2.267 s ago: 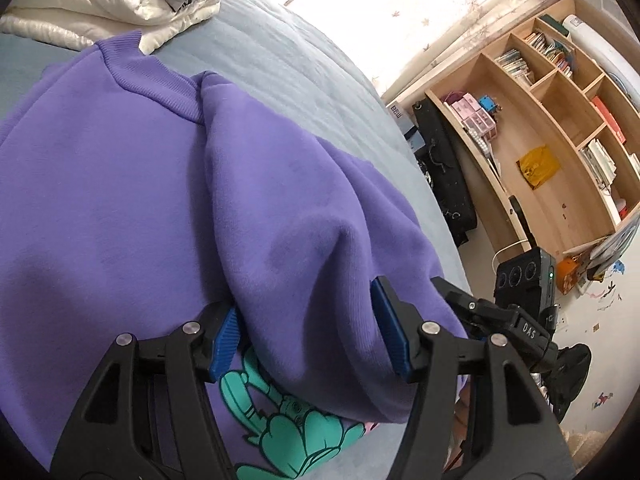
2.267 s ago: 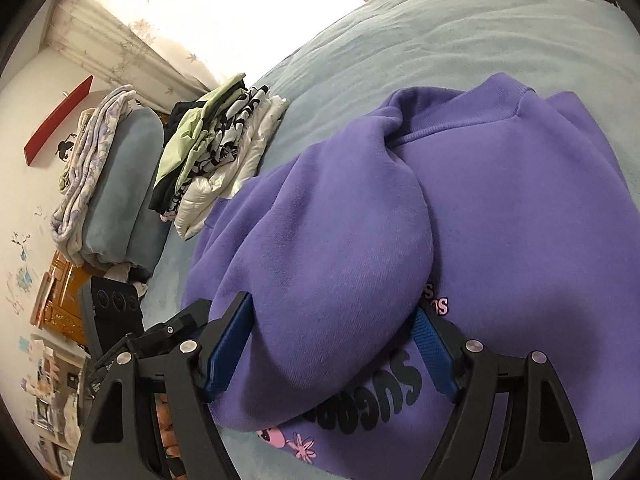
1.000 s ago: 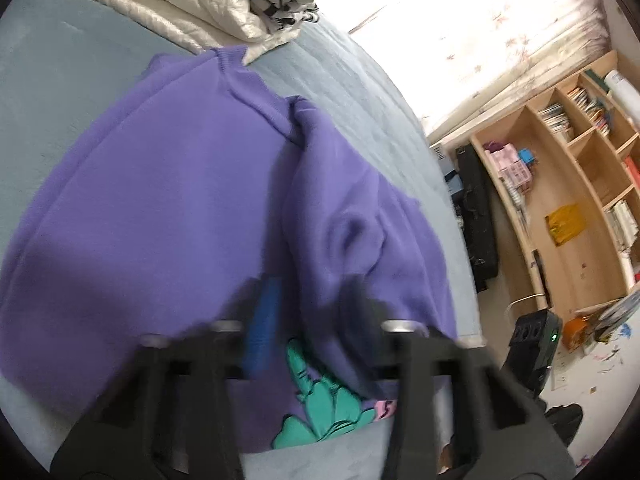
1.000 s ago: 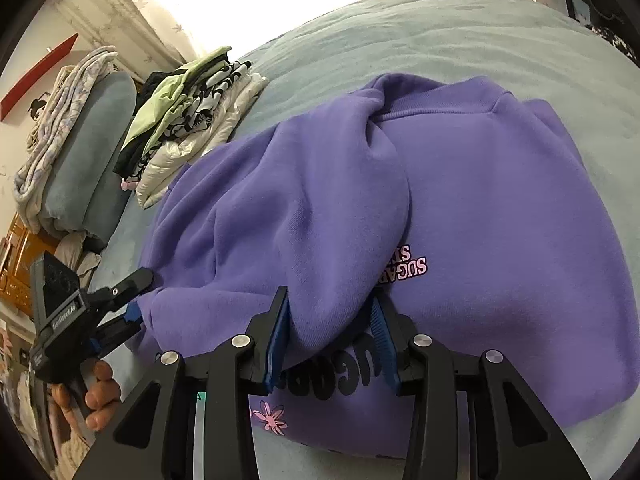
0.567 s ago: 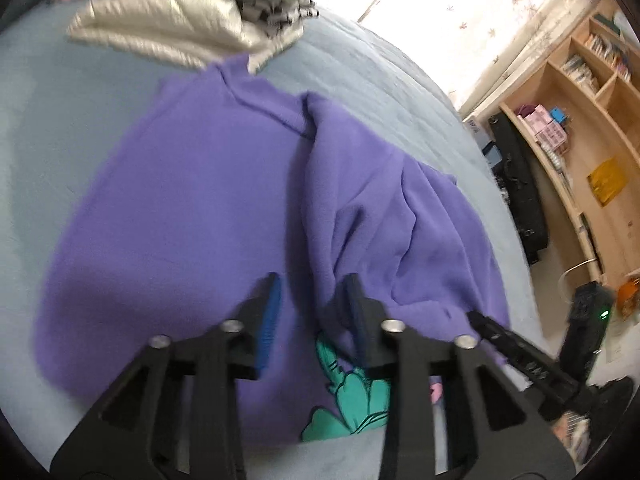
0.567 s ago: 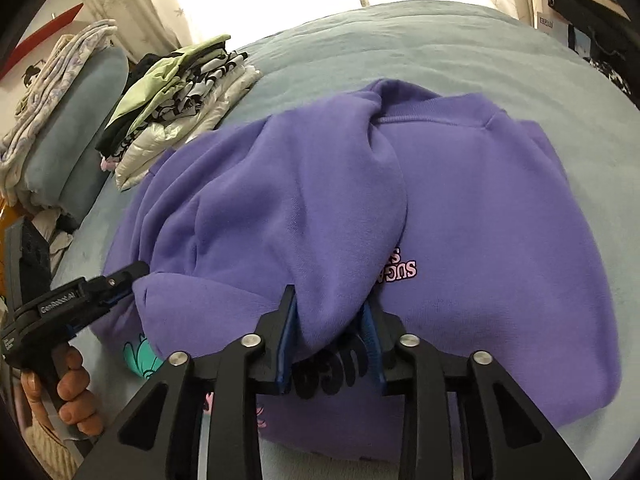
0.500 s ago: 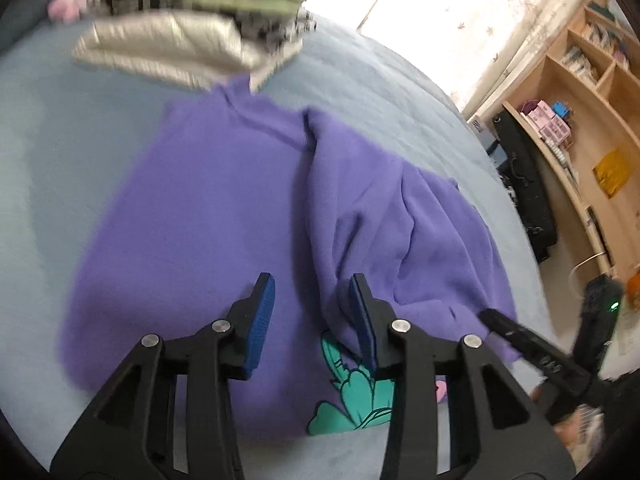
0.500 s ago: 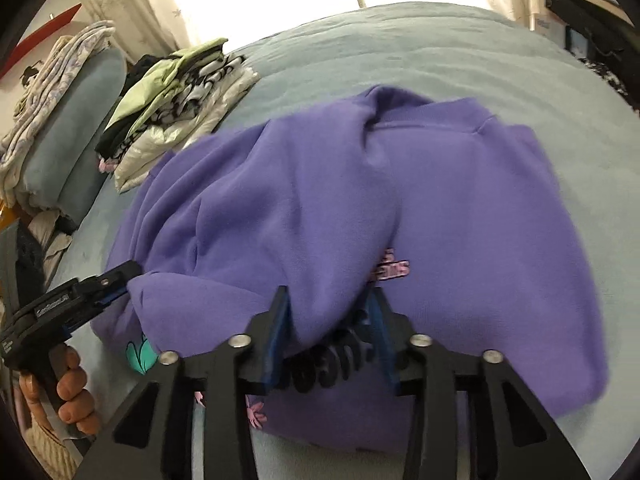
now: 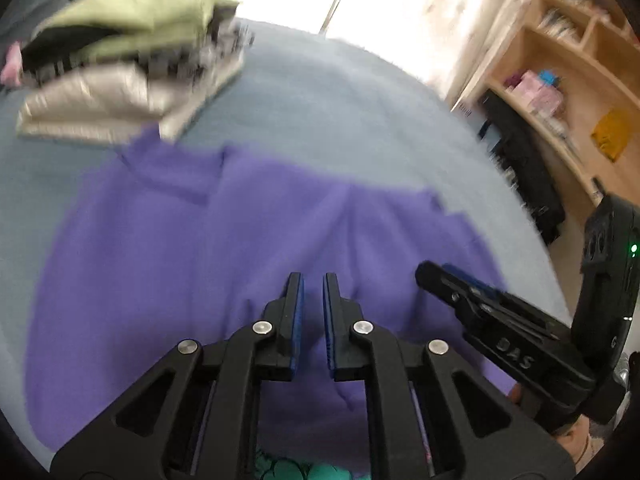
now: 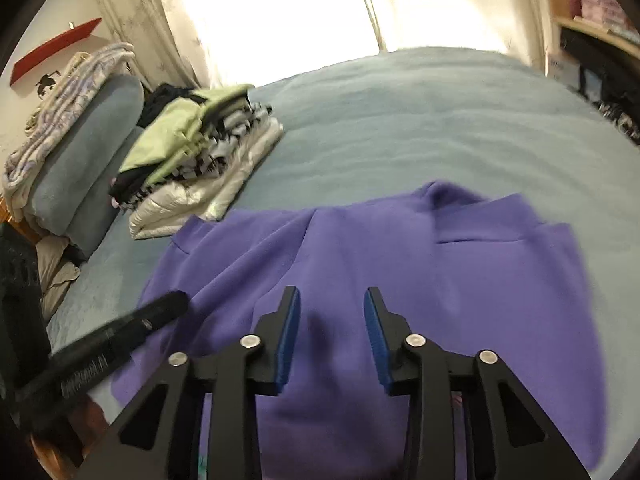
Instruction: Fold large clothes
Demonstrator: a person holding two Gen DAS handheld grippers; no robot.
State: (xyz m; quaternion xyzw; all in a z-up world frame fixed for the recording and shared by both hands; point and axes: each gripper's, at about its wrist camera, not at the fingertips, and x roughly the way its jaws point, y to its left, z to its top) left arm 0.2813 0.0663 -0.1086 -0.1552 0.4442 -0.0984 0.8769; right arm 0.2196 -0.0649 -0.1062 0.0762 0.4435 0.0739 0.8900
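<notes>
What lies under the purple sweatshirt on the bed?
Under the purple fleece sweatshirt only the grey-blue bedcover shows, all around it. Whatever is directly beneath is covered. The stack of folded clothes lies beside it, not under it.

My bed (image 10: 400, 112), under a grey-blue cover, carries the purple sweatshirt (image 10: 460, 280) spread flat on its near part. A stack of folded clothes (image 10: 200, 148) lies at far left, just beside the sweatshirt's corner.

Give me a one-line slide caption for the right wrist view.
Right gripper closing, empty, above the purple sweatshirt on the bed.
</notes>
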